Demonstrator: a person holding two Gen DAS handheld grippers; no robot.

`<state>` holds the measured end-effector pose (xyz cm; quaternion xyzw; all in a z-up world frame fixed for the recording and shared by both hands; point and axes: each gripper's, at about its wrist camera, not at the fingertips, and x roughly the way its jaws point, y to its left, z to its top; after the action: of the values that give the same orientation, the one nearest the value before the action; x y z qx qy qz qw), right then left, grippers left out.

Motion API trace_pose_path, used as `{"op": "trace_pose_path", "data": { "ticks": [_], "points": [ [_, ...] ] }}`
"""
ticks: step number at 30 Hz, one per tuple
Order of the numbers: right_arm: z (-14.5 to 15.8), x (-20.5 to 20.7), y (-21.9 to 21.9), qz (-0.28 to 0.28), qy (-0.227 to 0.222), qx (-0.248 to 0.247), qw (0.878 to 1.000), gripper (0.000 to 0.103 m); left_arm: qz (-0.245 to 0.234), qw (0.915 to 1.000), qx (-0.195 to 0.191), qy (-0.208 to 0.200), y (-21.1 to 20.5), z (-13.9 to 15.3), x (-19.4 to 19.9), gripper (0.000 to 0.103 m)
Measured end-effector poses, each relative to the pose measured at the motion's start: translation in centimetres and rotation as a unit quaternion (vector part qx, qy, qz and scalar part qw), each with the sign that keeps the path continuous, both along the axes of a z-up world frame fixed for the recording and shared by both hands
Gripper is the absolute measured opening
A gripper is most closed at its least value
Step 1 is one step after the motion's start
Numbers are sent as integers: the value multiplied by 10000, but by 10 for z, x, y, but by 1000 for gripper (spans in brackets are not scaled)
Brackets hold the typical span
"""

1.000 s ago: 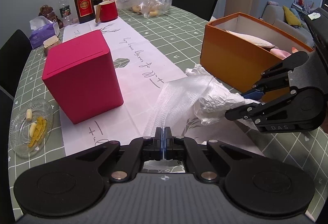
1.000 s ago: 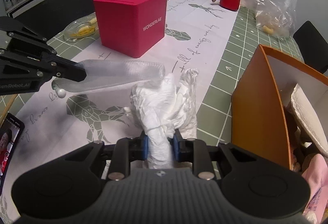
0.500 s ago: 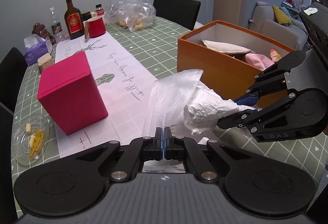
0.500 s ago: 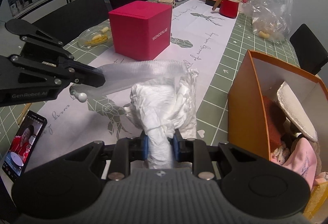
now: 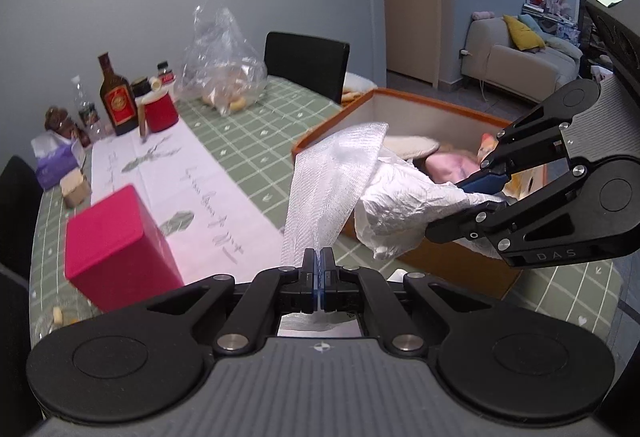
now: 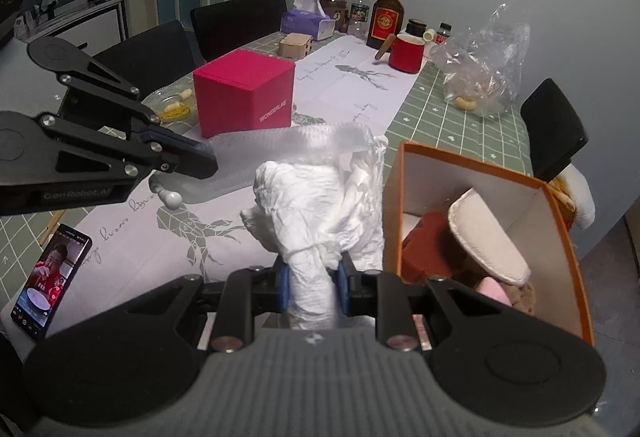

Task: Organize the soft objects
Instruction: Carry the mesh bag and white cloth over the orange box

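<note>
**Room to move and things in the way**

The orange box [image 6: 476, 197] is open on top, but a cream pad [image 6: 486, 241] and pink soft things [image 6: 494, 287] already fill much of it. Its near wall stands up in the way. The white runner [image 6: 168, 237] between the box and the red cube [image 6: 244, 93] is bare. A phone [image 6: 50, 285] lies at the table [image 5: 256, 141] edge.

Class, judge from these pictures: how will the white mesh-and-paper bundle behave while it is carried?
Likely floppy: the white bundle crumples between the right tool pads. Probably light: the left tool lifts its mesh edge by a thin pinch. It may sag or unfold.
</note>
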<state>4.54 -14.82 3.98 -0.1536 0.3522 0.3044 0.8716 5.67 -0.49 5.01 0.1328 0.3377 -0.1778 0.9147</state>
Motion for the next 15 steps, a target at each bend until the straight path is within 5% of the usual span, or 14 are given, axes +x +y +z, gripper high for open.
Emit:
{"op": "trace_pose_path", "data": {
  "ticks": [9, 15],
  "points": [
    [57, -1, -42, -192, -534, 46, 9984, 21, -348, 9982, -109, -470, -54, 49, 16, 1],
    [78, 7, -78, -422, -713, 97, 9965, 21, -500, 9966, -238, -615, -82, 56, 33, 1]
  ]
}}
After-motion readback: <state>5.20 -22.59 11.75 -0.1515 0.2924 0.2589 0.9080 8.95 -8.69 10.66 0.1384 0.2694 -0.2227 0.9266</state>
